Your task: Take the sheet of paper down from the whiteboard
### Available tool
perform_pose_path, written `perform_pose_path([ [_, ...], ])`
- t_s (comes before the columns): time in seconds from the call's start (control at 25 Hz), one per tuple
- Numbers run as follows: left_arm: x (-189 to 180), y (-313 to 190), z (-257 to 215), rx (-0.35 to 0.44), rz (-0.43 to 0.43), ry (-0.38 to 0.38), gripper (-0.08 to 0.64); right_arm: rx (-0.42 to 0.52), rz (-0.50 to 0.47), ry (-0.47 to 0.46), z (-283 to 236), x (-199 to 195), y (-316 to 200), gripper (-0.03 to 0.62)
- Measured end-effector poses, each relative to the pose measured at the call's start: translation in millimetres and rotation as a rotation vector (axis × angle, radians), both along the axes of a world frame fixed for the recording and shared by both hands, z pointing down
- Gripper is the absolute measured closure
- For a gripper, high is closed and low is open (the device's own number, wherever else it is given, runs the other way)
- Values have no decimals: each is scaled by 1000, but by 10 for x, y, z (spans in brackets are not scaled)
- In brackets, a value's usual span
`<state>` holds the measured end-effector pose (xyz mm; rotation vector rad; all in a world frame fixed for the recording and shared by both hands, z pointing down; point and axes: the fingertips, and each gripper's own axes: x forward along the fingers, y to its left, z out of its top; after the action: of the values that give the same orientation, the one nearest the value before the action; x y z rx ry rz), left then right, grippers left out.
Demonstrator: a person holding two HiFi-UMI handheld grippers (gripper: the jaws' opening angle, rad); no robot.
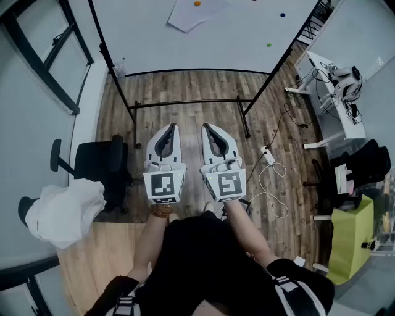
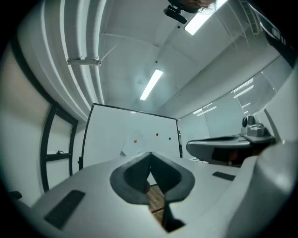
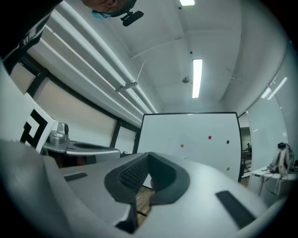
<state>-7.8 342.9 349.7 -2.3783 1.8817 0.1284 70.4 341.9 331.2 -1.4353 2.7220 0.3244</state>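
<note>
The sheet of paper (image 1: pixel 192 15) is white, flat and thin, and it hangs a bit crooked on the whiteboard (image 1: pixel 185 46), with a small round orange magnet (image 1: pixel 197 3) on it near its top edge. The whiteboard is big, smooth and white, with a thin black frame and black metal legs that stand on a floor (image 1: pixel 185 92) of brown wooden boards. A little blue dot (image 1: pixel 282 15) and a green dot (image 1: pixel 268 44) sit on the board to the right of the paper. Both grippers are well apart from the board, side by side, pointing at it. The left hand-held gripper (image 1: pixel 171 127) is clenched with nothing in it, and its dark, curved pads (image 2: pixel 132 179) meet at the tip. The right hand-held gripper (image 1: pixel 208 127) is clenched and empty too, and one of its pads (image 3: pixel 132 174) looks bumpy. Each has a smooth grey shell and a cube with black and white squares. On the left stands a black chair (image 1: pixel 102 163) with a soft white cloth (image 1: pixel 65 213) near it. On the right a white surface (image 1: pixel 345 120) holds cables
</note>
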Motion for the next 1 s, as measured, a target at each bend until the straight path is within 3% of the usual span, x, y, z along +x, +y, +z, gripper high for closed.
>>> perform_pose_path([
  [0.32,-379,207,70,-4,32,29,548,42,-6,-1,-23,-376,263,594],
  [0.6,-440,213,139,-15,53,56,548,61,-6,25,-13,-437,366,594],
  [1.0,-274,-282,158,-29,0,18,548,54,-24,-42,-6,-184,-233,594],
])
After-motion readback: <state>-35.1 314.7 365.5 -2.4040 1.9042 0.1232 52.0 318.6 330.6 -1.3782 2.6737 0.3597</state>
